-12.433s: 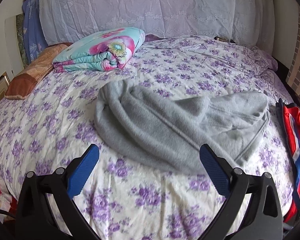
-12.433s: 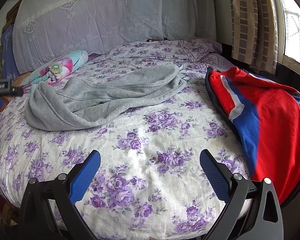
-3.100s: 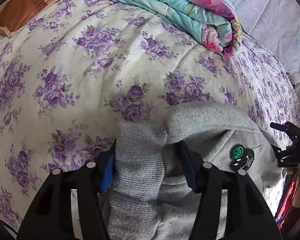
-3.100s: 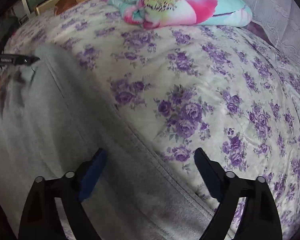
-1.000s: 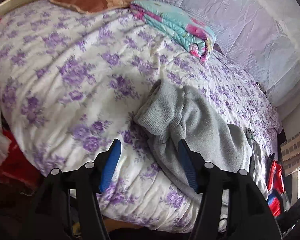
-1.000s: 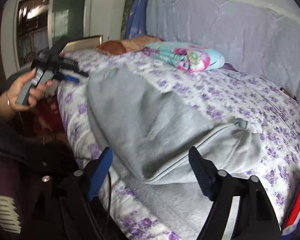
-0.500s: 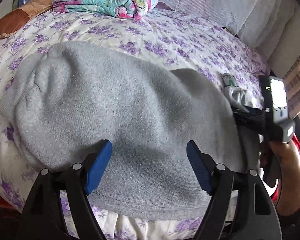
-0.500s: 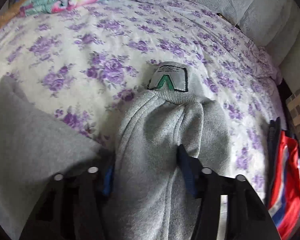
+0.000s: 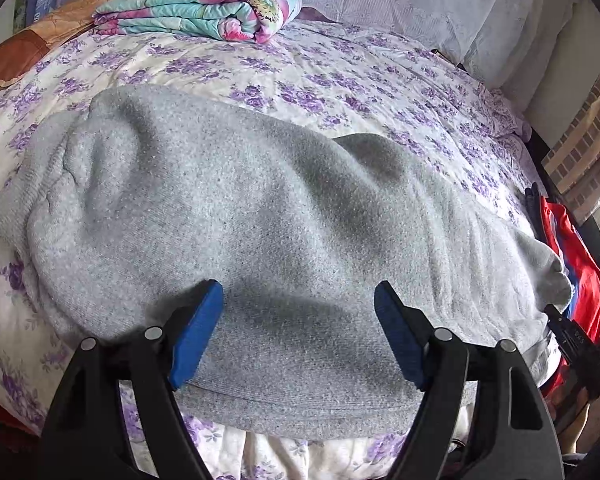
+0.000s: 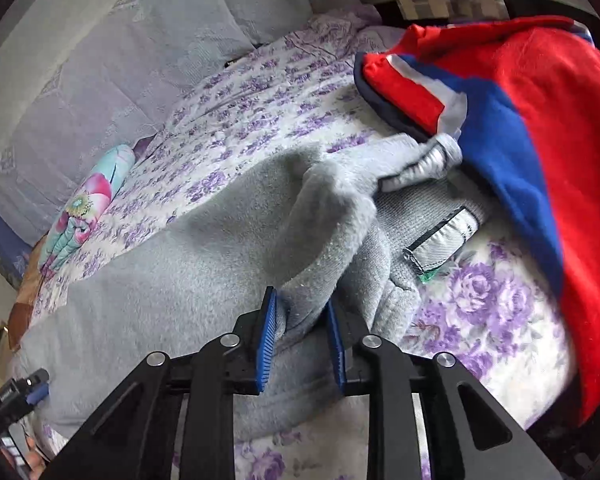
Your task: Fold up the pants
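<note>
The grey fleece pants (image 9: 260,216) lie spread across the floral bed, inside out, reaching from the left side to the right edge. My left gripper (image 9: 300,328) is open and empty, hovering just above the near edge of the pants. In the right wrist view my right gripper (image 10: 302,338) is shut on a raised fold of the grey pants (image 10: 172,280) near the waistband, where a label (image 10: 444,240) shows. The right gripper also shows at the right edge of the left wrist view (image 9: 576,344).
A folded floral quilt (image 9: 204,10) lies at the head of the bed. A red and blue garment (image 10: 540,120) lies at the bed's right edge, touching the pants. An orange pillow (image 9: 32,44) sits far left. The bed's front edge (image 9: 280,456) is just below the pants.
My right gripper has closed on a fold of the pants near the waistband and drawn it toward the right bed edge. My left gripper has stayed open over the pants.
</note>
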A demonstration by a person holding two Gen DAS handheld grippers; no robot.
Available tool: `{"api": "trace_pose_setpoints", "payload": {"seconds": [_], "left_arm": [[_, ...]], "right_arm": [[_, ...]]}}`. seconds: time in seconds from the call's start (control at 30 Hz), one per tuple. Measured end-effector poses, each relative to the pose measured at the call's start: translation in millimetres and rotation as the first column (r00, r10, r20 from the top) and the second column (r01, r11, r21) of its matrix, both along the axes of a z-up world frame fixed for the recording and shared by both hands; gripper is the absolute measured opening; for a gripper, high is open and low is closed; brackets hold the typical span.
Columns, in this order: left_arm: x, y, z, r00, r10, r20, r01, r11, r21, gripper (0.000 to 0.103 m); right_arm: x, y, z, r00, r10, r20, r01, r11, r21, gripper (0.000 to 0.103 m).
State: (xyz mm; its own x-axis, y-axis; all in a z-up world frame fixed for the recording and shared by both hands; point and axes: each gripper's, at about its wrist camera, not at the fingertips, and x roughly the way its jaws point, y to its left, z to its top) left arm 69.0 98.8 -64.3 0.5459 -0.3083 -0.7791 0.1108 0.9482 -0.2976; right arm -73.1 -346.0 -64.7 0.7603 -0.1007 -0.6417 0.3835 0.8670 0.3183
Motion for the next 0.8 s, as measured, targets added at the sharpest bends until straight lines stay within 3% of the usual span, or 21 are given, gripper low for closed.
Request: {"api": "trace_pose_setpoints", "payload": {"seconds": [0.07, 0.17, 0.2, 0.23, 0.27, 0.47, 0.57, 0.63, 0.7, 0.77, 0.8], "left_arm": [[0.3, 2.6, 0.0, 1.0, 0.0, -0.002, 0.0, 1.0, -0.012, 0.075], [-3.0, 5.1, 0.4, 1.0, 0.004, -0.005, -0.004, 1.0, -0.03, 0.075], [-5.1, 6.1, 1.7, 1.0, 0.005, -0.005, -0.006, 0.999, -0.037, 0.075], [-7.7, 7.9, 3.4, 1.0, 0.007, -0.004, -0.007, 0.999, -0.047, 0.075], [-10.0, 9.3, 5.1, 1.0, 0.007, -0.002, -0.007, 0.999, -0.051, 0.075], [-14.1, 17.4, 7.3, 1.0, 0.031, -0.003, -0.031, 0.999, -0.039, 0.075], [-16.8, 17.4, 8.2, 0.999, 0.036, -0.001, -0.036, 0.999, -0.014, 0.074], [-19.5, 17.6, 7.0, 0.999, 0.036, 0.0, -0.036, 0.999, 0.006, 0.074], [-22.5, 18.4, 4.6, 0.999, 0.034, -0.001, -0.034, 0.999, 0.019, 0.074], [-25.7, 18.1, 2.5, 1.0, 0.031, 0.001, -0.031, 0.999, 0.034, 0.074], [-27.5, 18.2, 1.8, 0.999, 0.032, 0.0, -0.032, 0.999, 0.039, 0.074]], "right_arm": [[0.0, 2.5, 7.2, 0.999, 0.04, 0.025, -0.039, 0.999, -0.017, 0.065], [20.5, 0.7, 9.2, 0.991, 0.136, -0.009, -0.136, 0.991, 0.016, 0.068], [27.7, 0.4, 8.7, 0.986, 0.164, -0.023, -0.163, 0.986, 0.032, 0.065], [32.4, 0.2, 9.2, 0.982, 0.186, -0.038, -0.185, 0.982, 0.041, 0.04], [38.4, 0.8, 9.1, 0.977, 0.202, -0.065, -0.199, 0.979, 0.042, 0.007], [8.3, -6.4, 46.6, 0.973, 0.211, 0.089, -0.217, 0.974, 0.065, 0.006], [-12.2, -0.9, 53.3, 0.969, 0.227, 0.1, -0.23, 0.973, 0.021, 0.006], [-9.4, -0.8, 31.6, 0.973, 0.231, 0.014, -0.231, 0.973, 0.013, 0.006], [0.9, -9.5, -8.6, 0.965, 0.242, -0.105, -0.235, 0.969, 0.076, 0.01], [-6.1, -18.4, -18.5, 0.965, 0.258, -0.034, -0.253, 0.96, 0.122, 0.012], [-8.9, -18.4, -14.5, 0.963, 0.265, -0.039, -0.259, 0.958, 0.12, 0.015]]}}
